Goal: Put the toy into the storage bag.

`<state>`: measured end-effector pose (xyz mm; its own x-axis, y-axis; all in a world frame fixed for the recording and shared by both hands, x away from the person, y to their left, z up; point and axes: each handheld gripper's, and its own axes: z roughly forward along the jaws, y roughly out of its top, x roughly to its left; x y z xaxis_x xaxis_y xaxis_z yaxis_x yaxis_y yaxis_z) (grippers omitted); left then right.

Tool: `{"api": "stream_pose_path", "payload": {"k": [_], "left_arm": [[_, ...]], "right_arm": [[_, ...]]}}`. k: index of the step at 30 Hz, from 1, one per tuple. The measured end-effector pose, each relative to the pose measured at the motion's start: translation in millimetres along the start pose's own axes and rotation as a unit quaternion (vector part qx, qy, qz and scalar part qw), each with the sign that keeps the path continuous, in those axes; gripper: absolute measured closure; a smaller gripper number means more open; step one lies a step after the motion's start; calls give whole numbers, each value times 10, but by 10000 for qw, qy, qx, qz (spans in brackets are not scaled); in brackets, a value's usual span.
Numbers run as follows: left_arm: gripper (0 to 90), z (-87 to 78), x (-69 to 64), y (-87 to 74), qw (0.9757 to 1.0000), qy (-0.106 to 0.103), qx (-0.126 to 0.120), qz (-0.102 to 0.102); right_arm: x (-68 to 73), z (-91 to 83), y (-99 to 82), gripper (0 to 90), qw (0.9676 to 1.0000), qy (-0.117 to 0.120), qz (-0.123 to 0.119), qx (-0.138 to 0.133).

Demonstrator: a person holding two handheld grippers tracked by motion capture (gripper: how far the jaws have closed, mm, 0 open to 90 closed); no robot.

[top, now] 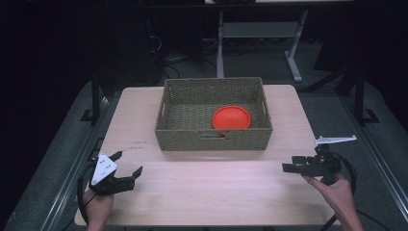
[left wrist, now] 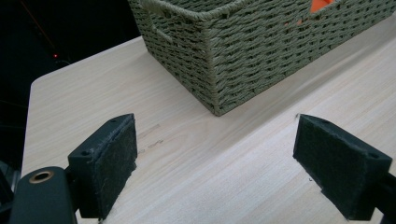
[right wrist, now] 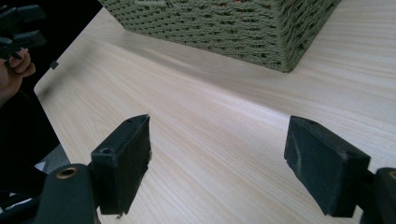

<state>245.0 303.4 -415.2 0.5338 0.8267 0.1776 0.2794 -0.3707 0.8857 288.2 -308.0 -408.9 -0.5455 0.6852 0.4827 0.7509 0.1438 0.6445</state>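
A woven olive basket [top: 214, 139] stands at the middle of the light wooden table [top: 211, 187]. A round orange disc [top: 231, 117] lies flat inside it, toward the right. My left gripper [top: 129, 162] hovers over the table's front left corner, open and empty, angled toward the basket. In the left gripper view its pads [left wrist: 109, 163] stand wide apart, with the basket's corner [left wrist: 219, 60] ahead and a sliver of orange [left wrist: 322, 4] over the rim. My right gripper [top: 289, 163] is at the front right, open and empty, pointing left. Its view has the basket wall [right wrist: 219, 23] ahead.
Bare tabletop [right wrist: 210, 102] lies between the two grippers and in front of the basket. The other hand [right wrist: 14, 65] with its gripper appears far off in the right gripper view. Beyond the table stand dark floor, cables and a white desk frame [top: 260, 31].
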Motion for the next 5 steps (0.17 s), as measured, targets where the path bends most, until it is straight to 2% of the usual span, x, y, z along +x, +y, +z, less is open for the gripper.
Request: {"api": "stream_pose_path", "payload": {"k": [5], "left_arm": [[130,0,-5,4,10000,18,-8,24]], "right_arm": [[95,14,-89,205,9999,15,-101,-57]]}}
